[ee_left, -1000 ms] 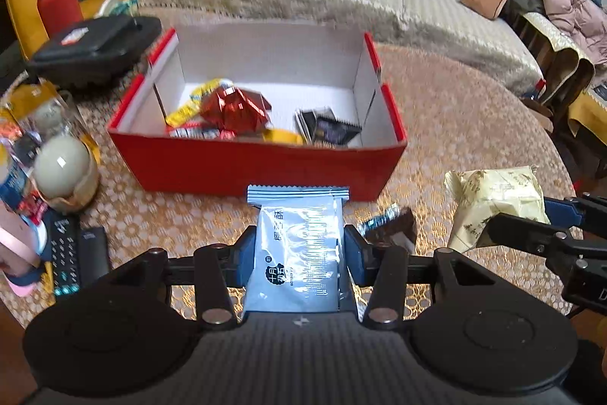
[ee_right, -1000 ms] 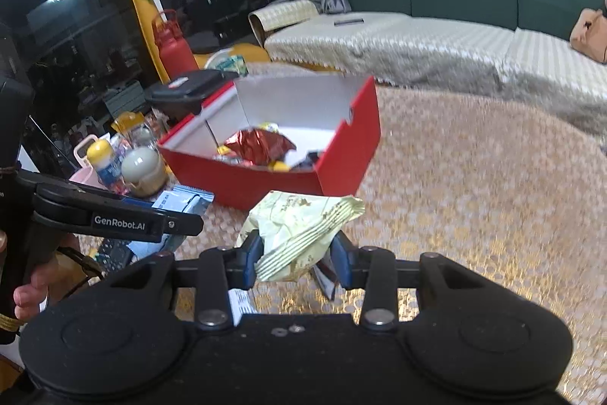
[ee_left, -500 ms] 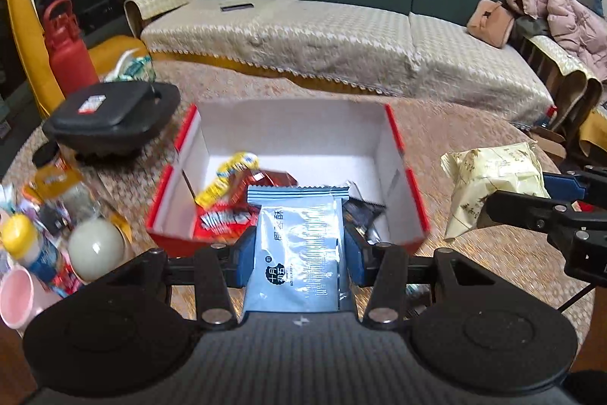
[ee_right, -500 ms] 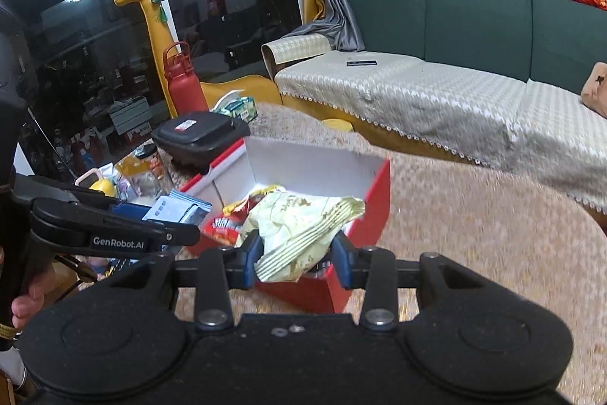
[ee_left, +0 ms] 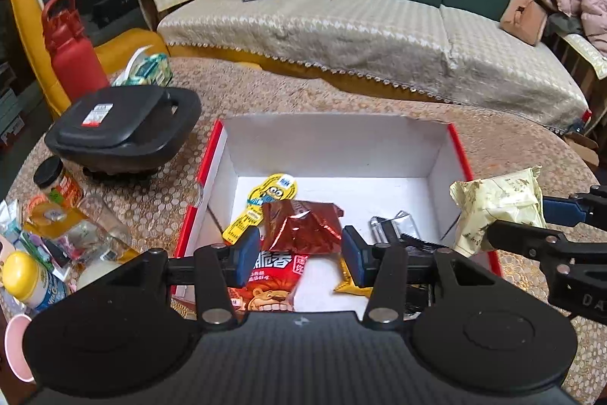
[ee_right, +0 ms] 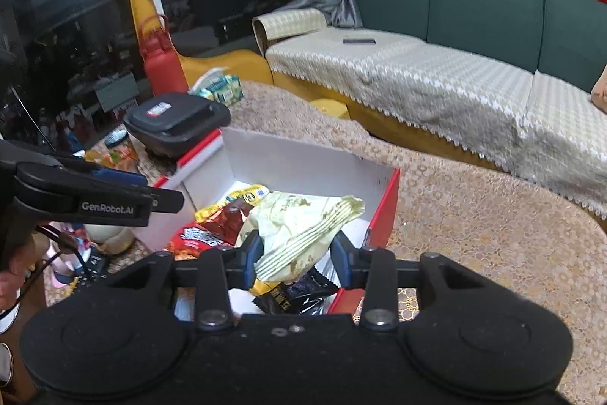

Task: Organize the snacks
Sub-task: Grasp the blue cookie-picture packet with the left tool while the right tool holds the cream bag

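- My left hand-held gripper [ee_left: 301,253] hangs over the red box [ee_left: 461,154] with its jaws partly apart and nothing between them; the blue packet it carried half a second ago is gone, and I cannot see where it landed.
- I judge that snack delivered, so this hand is free to fetch another.
- My right hand-held gripper [ee_right: 297,253] is closed on the pale yellow packet [ee_right: 303,222], now carried above the box's near right corner instead of over the desk [ee_right: 474,215].
- The packet is crinkly, puffed, with a crimped end.
- The box, mid-desk, holds red, yellow and dark wrappers.
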